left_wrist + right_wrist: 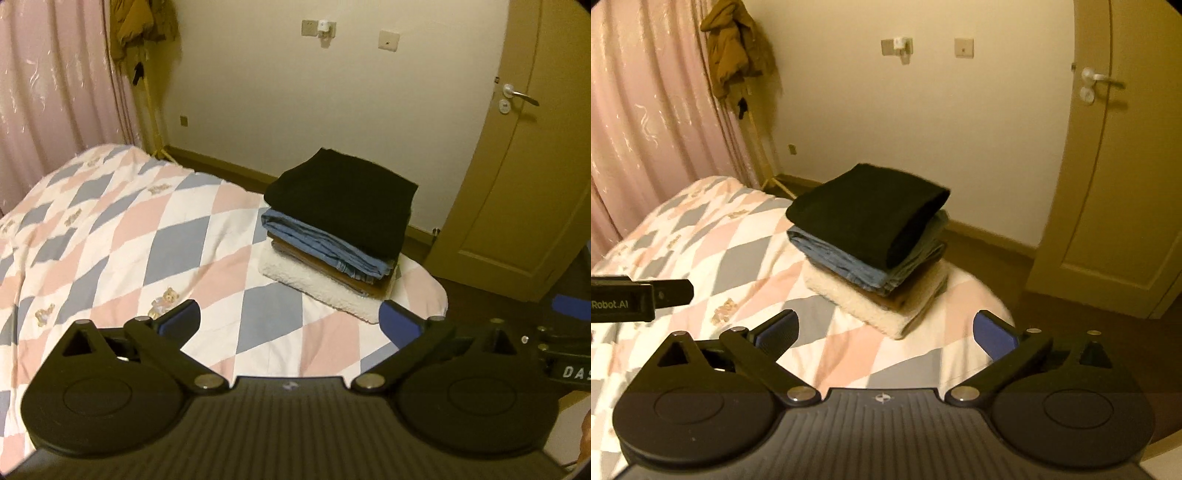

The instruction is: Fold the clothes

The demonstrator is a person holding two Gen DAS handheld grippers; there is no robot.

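A stack of folded clothes (340, 229) rests near the far corner of the bed (122, 236). A black garment (347, 195) lies on top, a blue denim one (325, 245) under it, then a brown piece (332, 269) and a white fleece (314, 284) at the bottom. My left gripper (291, 321) hovers open above the quilt, short of the stack, with nothing between its fingers. In the right wrist view the same stack (875, 240) lies ahead, and my right gripper (886, 332) is open and empty just in front of it.
The quilt (713, 254) has pink, blue and white diamonds. A pink curtain (48, 85) hangs at left, with a brown jacket (731, 48) on a stand beside it. A closed door (524, 166) stands at right. Dark floor (1071, 332) lies past the bed's corner. The left gripper's body (639, 299) shows at the left edge.
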